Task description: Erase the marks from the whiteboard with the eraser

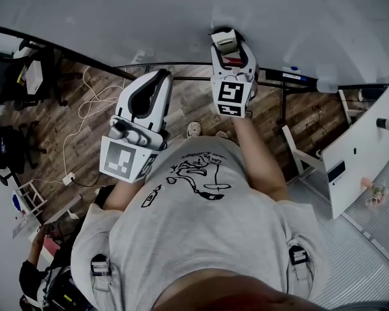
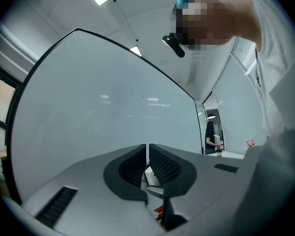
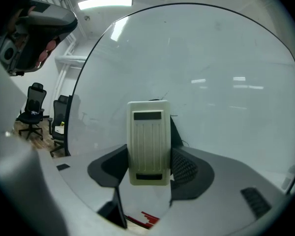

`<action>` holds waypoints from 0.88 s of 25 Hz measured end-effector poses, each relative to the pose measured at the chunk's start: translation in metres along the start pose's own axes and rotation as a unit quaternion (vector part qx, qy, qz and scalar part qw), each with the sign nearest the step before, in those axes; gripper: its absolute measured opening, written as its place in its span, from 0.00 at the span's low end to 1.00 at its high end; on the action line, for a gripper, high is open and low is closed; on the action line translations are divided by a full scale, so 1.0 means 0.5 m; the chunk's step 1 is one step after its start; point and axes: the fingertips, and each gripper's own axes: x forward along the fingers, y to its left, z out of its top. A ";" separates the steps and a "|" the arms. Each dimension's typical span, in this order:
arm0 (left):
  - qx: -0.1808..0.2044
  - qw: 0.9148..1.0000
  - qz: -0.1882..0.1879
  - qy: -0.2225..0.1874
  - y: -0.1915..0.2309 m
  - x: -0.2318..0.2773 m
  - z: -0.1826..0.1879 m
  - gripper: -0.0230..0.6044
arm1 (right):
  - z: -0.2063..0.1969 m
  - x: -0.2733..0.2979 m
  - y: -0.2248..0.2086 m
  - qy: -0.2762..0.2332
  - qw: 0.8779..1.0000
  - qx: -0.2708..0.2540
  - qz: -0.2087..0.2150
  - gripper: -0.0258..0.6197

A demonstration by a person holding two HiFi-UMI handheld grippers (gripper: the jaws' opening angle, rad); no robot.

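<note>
The whiteboard point(image 1: 181, 18) fills the top of the head view, and its grey-white face shows no distinct marks. My right gripper point(image 1: 233, 56) reaches up to it, shut on a cream ribbed eraser point(image 1: 224, 41) whose far end is at the board. In the right gripper view the eraser point(image 3: 147, 132) stands upright between the jaws of the right gripper point(image 3: 148, 162), with the whiteboard point(image 3: 216, 68) behind it. My left gripper point(image 1: 159, 78) is lower and to the left, short of the board. Seen in its own view, the left gripper point(image 2: 147, 154) is shut on nothing.
Below the board are its black stand bars point(image 1: 282, 89) and a wooden floor with loose white cables point(image 1: 84, 105). Office chairs point(image 1: 10, 76) stand at the left, and a white panel point(image 1: 363, 148) at the right. A person point(image 2: 210, 134) stands far off beyond the board's edge.
</note>
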 end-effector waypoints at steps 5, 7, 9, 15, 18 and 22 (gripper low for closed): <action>0.001 1.000 0.012 0.001 0.013 -0.016 -0.002 0.09 | 0.010 0.016 0.069 0.005 1.000 -0.009 0.030 0.44; 0.001 1.000 0.016 0.001 0.017 -0.022 0.000 0.09 | 0.018 0.023 0.094 0.006 0.999 -0.012 0.040 0.44; 0.002 1.000 0.020 0.001 0.021 -0.027 0.001 0.09 | 0.021 0.029 0.113 0.009 0.999 -0.014 0.050 0.44; 0.002 1.000 0.026 0.000 0.023 -0.030 0.003 0.09 | 0.023 0.032 0.139 0.016 0.997 -0.020 0.077 0.44; 0.001 1.000 0.022 -0.002 0.016 -0.021 0.001 0.09 | 0.034 0.014 0.119 0.010 0.996 -0.022 0.085 0.44; -0.003 1.000 0.013 -0.009 0.016 -0.021 0.005 0.09 | 0.079 -0.030 0.067 -0.006 0.997 -0.044 0.063 0.44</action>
